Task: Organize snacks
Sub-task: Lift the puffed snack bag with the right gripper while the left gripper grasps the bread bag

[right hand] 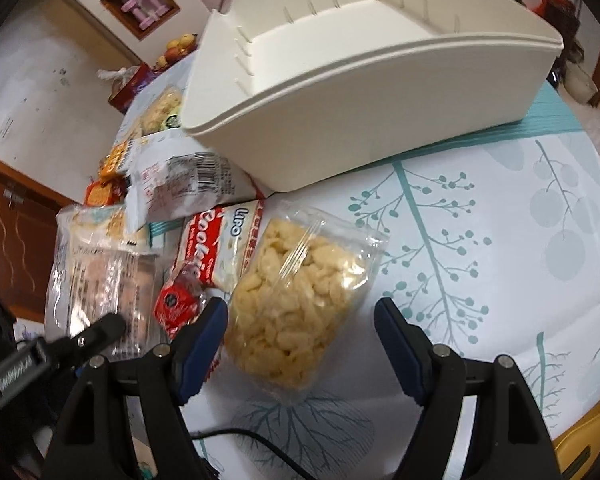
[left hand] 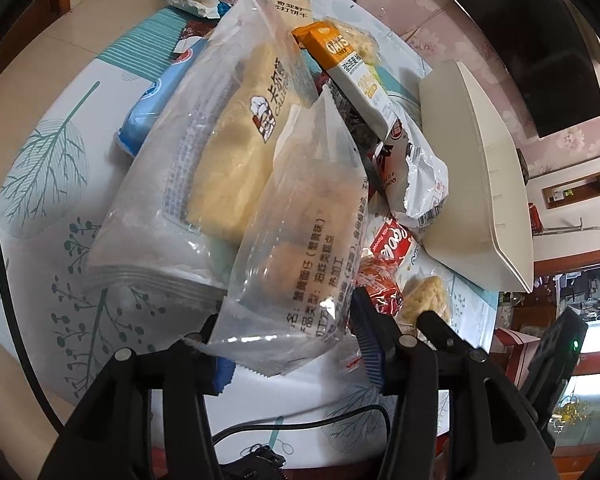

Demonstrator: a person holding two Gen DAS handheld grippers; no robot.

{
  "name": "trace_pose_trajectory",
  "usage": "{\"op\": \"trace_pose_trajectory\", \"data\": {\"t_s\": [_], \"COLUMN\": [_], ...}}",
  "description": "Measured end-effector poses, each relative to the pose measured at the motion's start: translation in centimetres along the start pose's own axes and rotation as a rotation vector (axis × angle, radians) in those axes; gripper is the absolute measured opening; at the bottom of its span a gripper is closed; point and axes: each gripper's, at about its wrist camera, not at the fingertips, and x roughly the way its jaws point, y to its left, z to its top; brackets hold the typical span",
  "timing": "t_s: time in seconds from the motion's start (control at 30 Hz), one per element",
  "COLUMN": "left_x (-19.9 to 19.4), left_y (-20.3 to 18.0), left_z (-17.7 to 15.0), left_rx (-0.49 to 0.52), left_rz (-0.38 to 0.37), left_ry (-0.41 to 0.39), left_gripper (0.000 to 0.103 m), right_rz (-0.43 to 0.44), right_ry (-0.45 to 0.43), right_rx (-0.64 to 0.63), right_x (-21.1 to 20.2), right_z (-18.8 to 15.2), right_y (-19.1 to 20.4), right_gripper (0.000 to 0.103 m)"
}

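My left gripper (left hand: 296, 356) is shut on the near end of a clear packet with a round pastry (left hand: 300, 248), which leans over a larger clear packet of yellow cake (left hand: 220, 152). In the right wrist view my right gripper (right hand: 300, 340) stands open just above a clear bag of yellow puffed snack (right hand: 296, 300). That bag lies flat on the table between the fingers, nearer the left pad. The cream bin (right hand: 360, 92) stands behind it, empty inside as far as I see. The same bin (left hand: 472, 168) shows at the right of the left wrist view.
A pile of snacks lies left of the bin: an orange oats box (left hand: 352, 68), a silver-white bag (right hand: 188, 184), a red cookie packet (right hand: 220, 240), a small red packet (right hand: 178, 304), a blue packet (left hand: 152, 104). The leaf-print tablecloth (right hand: 480, 260) spreads to the right. A black cable (left hand: 300, 424) runs along the near edge.
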Motion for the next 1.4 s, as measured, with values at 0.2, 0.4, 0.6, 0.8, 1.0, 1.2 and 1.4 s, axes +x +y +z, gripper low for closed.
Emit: {"op": "trace_pose_trajectory", "data": {"t_s": [0.2, 0.4, 0.6, 0.8, 1.0, 1.2, 1.4], "left_x": [0.0, -0.3, -1.0, -2.0, -3.3, -5.5, -8.0], "left_y": [0.3, 0.6, 0.8, 0.3, -0.2, -1.1, -2.4], "left_z": [-0.2, -0.6, -1.0, -1.4, -2.0, -2.2, -2.4], "left_rx": [-0.005, -0.004, -0.009, 0.027, 0.059, 0.109, 0.172], "left_rz": [0.006, 0.004, -0.007, -0.016, -0.003, -0.009, -0.009], "left_ry": [0.031, 0.064, 0.053, 0.039, 0.024, -0.014, -0.054], "left_gripper": [0.054, 0.052, 0.041, 0.031, 0.028, 0.021, 0.013], "right_rz": [-0.022, -0.096, -0.152, -0.148, -0.152, -0.154, -0.144], "right_ry": [0.023, 0.007, -0.021, -0.018, -0.016, -0.01, -0.044], "right_rx": [0.017, -0.026, -0.093, -0.082, -0.051, -0.01, 0.016], "right_x": [1.7, 2.6, 3.4, 3.4, 2.7, 2.1, 0.3], "right_z": [2.2, 3.0, 2.8, 2.7, 1.2, 0.4, -0.4], "right_y": [1.2, 3.3, 4.6, 4.1, 2.7, 1.5, 0.5], "right_gripper": [0.077, 0.077, 0.074, 0.071, 0.071, 0.07, 0.07]}}
